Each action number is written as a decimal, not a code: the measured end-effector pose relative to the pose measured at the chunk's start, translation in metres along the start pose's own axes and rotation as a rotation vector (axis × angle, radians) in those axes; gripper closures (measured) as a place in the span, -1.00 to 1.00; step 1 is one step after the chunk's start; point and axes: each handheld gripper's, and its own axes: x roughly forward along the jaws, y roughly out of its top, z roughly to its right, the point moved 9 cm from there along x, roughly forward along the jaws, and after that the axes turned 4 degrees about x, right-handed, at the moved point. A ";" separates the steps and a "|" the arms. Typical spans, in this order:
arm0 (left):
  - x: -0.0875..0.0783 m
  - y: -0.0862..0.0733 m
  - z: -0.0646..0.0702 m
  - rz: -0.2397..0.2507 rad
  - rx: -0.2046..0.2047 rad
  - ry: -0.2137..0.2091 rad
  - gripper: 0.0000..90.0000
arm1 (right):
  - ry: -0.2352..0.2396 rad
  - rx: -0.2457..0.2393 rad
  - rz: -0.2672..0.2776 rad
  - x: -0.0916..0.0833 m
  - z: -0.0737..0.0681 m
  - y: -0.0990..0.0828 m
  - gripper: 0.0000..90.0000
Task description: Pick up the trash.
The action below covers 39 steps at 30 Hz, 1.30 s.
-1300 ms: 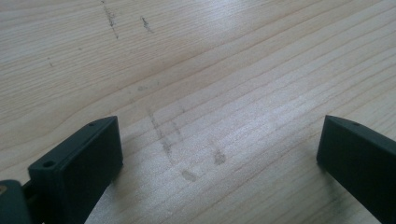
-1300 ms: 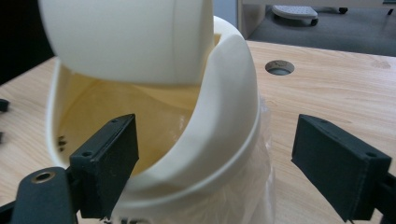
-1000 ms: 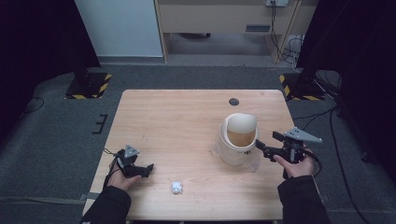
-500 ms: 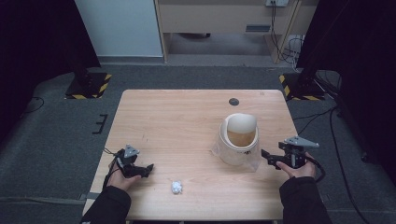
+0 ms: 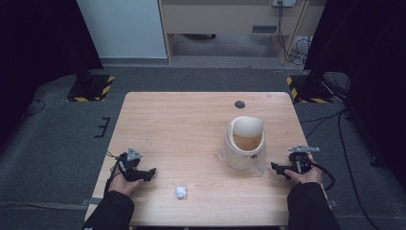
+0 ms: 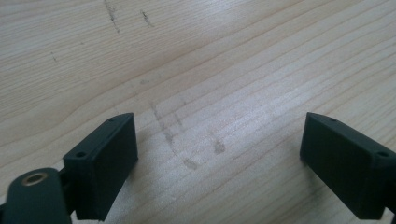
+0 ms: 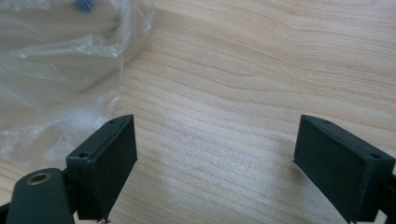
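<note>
Claws open over bare wood, bin and paper ball between them

Tabletop is carrying everything I am watching: light wood, with a small dark disc sitting near its far edge. The white bin, lined with a clear plastic bag, is standing upright right of centre. I am holding the right claw just beside that bin, on its right, low over the wood; in the right gripper view its jaws are standing apart with bare grain between them, and the bag's crumpled plastic is lying just beside the left jaw, not touching the pads as far as I can tell. I am keeping the left claw near the front left edge, and its jaws are open with nothing between them, having just been closing a little. The crumpled white paper ball is lying near the front edge, to the right of the left claw and apart from it.
</note>
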 end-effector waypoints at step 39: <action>-0.047 0.028 0.100 0.153 0.193 -0.295 -0.29 | -0.007 -0.081 0.015 0.009 0.001 -0.009 -0.94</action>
